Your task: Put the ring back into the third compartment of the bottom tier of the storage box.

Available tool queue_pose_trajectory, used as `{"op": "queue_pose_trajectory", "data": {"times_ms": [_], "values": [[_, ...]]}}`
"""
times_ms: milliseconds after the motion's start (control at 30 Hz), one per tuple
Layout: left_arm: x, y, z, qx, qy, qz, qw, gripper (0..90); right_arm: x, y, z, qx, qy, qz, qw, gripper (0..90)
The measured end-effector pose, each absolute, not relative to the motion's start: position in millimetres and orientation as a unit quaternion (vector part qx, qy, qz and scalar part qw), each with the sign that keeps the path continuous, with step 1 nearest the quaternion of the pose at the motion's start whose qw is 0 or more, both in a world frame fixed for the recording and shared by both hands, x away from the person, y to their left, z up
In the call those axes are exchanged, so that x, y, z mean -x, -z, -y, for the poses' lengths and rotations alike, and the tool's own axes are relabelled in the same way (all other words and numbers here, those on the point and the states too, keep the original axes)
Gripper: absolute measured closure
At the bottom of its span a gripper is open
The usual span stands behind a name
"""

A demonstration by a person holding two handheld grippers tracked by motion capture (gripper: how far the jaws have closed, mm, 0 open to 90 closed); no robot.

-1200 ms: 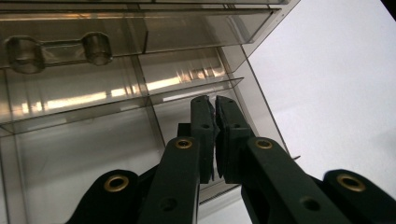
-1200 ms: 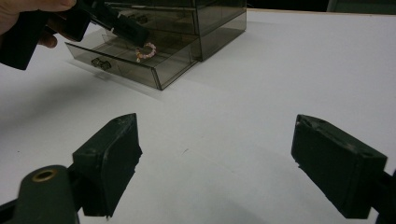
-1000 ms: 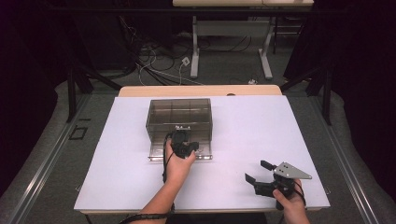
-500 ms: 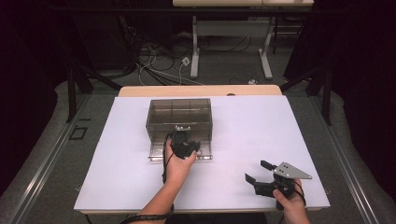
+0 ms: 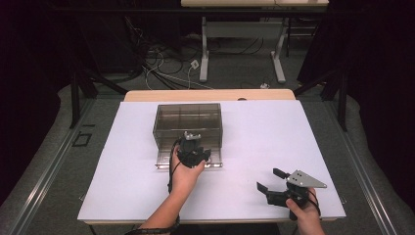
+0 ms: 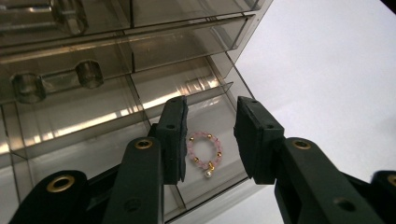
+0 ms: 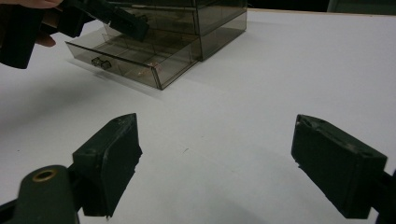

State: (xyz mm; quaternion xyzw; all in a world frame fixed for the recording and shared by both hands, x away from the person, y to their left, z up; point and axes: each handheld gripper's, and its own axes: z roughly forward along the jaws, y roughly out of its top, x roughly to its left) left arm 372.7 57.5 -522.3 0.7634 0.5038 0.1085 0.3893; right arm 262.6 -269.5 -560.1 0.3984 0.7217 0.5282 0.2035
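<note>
A smoky clear drawer box (image 5: 188,122) stands mid-table with its bottom drawer (image 5: 215,164) pulled out toward me. My left gripper (image 5: 193,149) hangs over that drawer. In the left gripper view a pink bead ring (image 6: 204,153) with gold beads and a small pearl lies flat in a front compartment. The left gripper (image 6: 210,135) has just been opening its jaws, which now stand apart on either side of the ring without touching it. My right gripper (image 5: 268,180) rests low near the table's front right, open with nothing between its fingers (image 7: 107,163).
The white tabletop (image 5: 274,132) spreads around the box, with a wooden strip (image 5: 210,94) along its far edge. From the right gripper view the box (image 7: 187,28) and its open drawer (image 7: 135,60) lie ahead to the left. The floor beyond holds cables and desk legs.
</note>
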Motion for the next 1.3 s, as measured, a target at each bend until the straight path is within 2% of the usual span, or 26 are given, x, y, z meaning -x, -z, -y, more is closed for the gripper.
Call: {"op": "queue_pose_trajectory", "data": {"times_ms": [400,933,1300], "values": [[-363,520,-67,-0.761,-0.128,-0.489,0.406,55.0,-263,561,269,-0.397,-0.532,-0.719,0.208,14.9],[-352,514,-86,-0.745,-0.109,-0.501,0.426,36.7,-263,561,268,-0.395,-0.530,-0.721,0.207,14.8],[-338,507,-99,-0.743,-0.129,-0.500,0.425,35.6,-264,561,268,-0.393,-0.530,-0.722,0.208,14.9]]}}
